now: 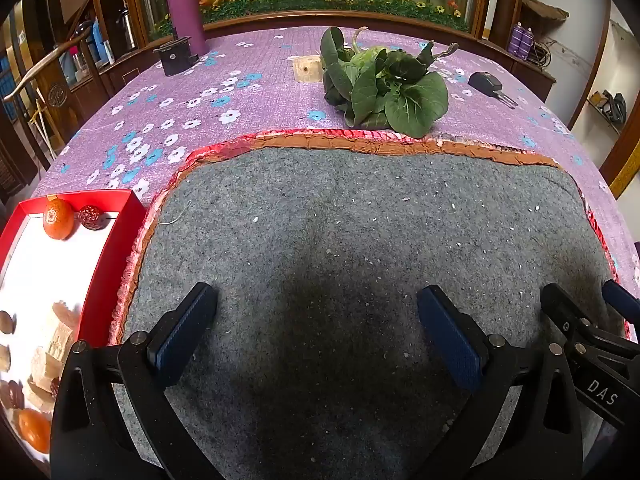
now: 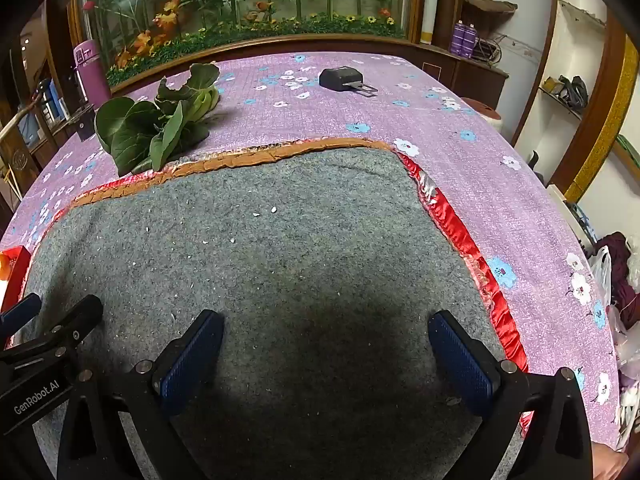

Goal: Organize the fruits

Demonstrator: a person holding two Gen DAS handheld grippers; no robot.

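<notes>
Left wrist view: left claw [image 1: 316,320] spread wide, nothing between its blue pads, hanging over a grey felt mat [image 1: 320,220] edged in orange and red ruffled trim; the mat lies on a bench under a purple flowered cloth [image 1: 248,60]. Red tray [image 1: 120,224] with white floor just beside the mat's left edge; at its far end an orange fruit [image 1: 58,218] and a dark red wrinkled fruit [image 1: 91,216] side by side, nearer the camera a heap of pale beige chunks [image 1: 52,344], brown and dark red pieces, and a second orange fruit [image 1: 34,428] at the near left corner. Beyond the mat's far edge, a bunch of leafy greens [image 1: 384,88], its leaves touching the trim. Further back: purple flask [image 1: 185,6], small black box [image 1: 176,56], pale square block [image 1: 307,69], black device with a metal tongue [image 1: 490,85]. Right claw's fingers [image 1: 568,316] enter at the right edge. Right wrist view: right claw [image 2: 326,344] likewise spread wide and empty above the same mat [image 2: 280,240]; greens [image 2: 160,128] at far left, black device [image 2: 344,79] at far centre, flask [image 2: 90,68] at upper left, a corner of the red tray [image 2: 20,264] at the left edge, left claw's fingers [image 2: 60,320] at lower left
</notes>
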